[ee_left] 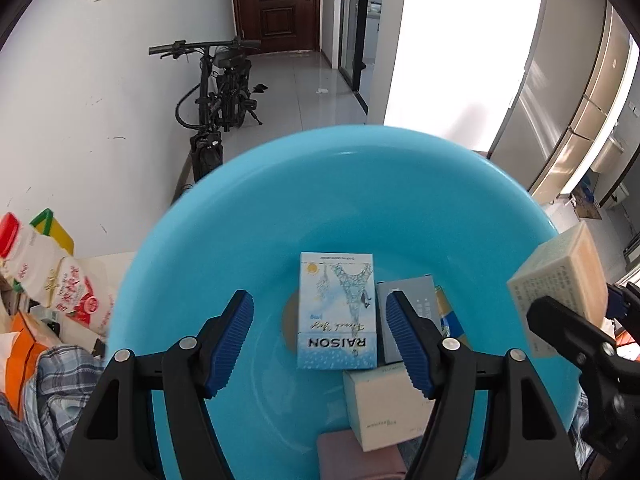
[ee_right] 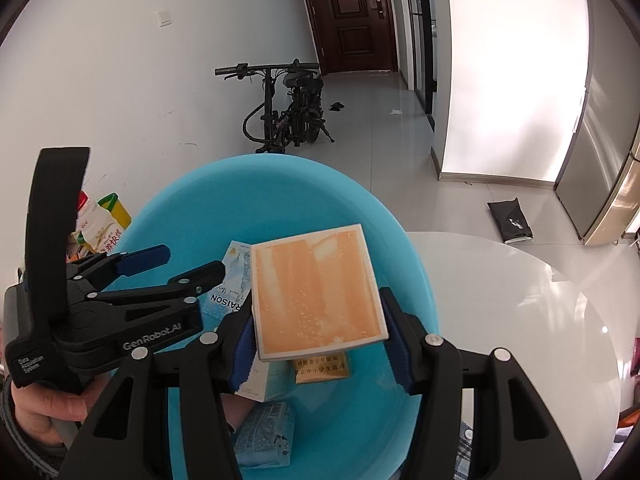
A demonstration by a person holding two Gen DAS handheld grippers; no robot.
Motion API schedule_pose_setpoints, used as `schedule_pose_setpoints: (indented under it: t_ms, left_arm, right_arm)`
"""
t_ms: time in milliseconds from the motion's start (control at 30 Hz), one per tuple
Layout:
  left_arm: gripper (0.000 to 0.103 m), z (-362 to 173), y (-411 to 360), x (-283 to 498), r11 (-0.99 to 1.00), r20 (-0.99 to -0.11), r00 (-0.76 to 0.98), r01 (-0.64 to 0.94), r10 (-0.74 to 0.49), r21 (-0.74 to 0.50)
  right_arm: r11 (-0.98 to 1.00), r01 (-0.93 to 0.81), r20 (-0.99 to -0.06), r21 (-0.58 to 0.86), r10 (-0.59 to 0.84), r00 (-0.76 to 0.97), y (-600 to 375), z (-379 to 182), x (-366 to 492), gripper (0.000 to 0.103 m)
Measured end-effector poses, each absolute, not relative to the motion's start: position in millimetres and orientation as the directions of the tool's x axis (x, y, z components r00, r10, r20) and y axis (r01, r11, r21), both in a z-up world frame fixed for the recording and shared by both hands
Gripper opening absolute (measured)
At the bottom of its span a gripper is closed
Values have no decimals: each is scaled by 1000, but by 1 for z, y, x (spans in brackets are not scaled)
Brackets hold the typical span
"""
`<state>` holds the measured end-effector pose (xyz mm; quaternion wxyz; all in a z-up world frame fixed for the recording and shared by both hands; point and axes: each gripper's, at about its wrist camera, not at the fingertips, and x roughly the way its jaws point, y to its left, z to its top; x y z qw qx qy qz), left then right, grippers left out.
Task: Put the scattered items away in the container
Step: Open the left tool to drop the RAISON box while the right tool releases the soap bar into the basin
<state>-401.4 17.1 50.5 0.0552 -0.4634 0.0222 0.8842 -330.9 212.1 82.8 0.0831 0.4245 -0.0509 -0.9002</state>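
You are looking down a tiled hallway with a dark door (ee_left: 286, 0) at top centre, a bike (ee_left: 218, 92) parked against the white wall on the left, and a glossy white table (ee_right: 520, 312) filling the right of the right wrist view. The blue basin (ee_left: 400, 200) takes up the middle of both views; its far rim arcs across mid-frame and its right side lies over the table.

Your left gripper (ee_left: 320, 340) hangs over the basin with its fingers spread and nothing between them. Below it, on the basin floor, a RAISON pack (ee_left: 338, 312) lies flat, a grey box (ee_left: 412, 312) just right of it and a white box (ee_left: 384, 408) toward the bottom edge.

Your right gripper (ee_right: 318, 336) pinches the orange box (ee_right: 316, 292) by its two sides, above the basin's middle. In the left view that box sits at the right edge, over the basin rim. A yellow pack (ee_right: 322, 368) lies beneath it.

Clutter crowds the lower left: a bottle (ee_left: 44, 272) and plaid cloth (ee_left: 48, 392). The table at right shows bare surface beyond the rim.
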Motion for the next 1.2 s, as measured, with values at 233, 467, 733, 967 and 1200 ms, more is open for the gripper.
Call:
schedule_pose_setpoints:
  t_ms: [233, 467, 733, 967, 1200]
  left_arm:
    - [77, 83, -11, -357, -998, -762, -646, -68, 35, 12]
    - [80, 101, -33, -297, -997, -709, -705, -64, 22, 33]
    - [81, 113, -60, -267, -1000, -677, -736, -21, 23, -11]
    - [81, 116, -68, -253, -999, -624, -781, 15, -37, 40]
    - [81, 103, -63, -258, -1000, -655, -756, -19, -2, 25]
  right_arm:
    - [-973, 115, -778, 199, -228, -586, 195, 86, -337, 54]
    - [-963, 190, -806, 189, -263, -530, 163, 75, -317, 54]
    - [-961, 240, -840, 137, -241, -486, 131, 50, -300, 54]
    - [-975, 212, -849, 65, -166, -502, 125, 40, -314, 54]
    - [-978, 200, -855, 64, -157, -494, 122, 32, -316, 55]
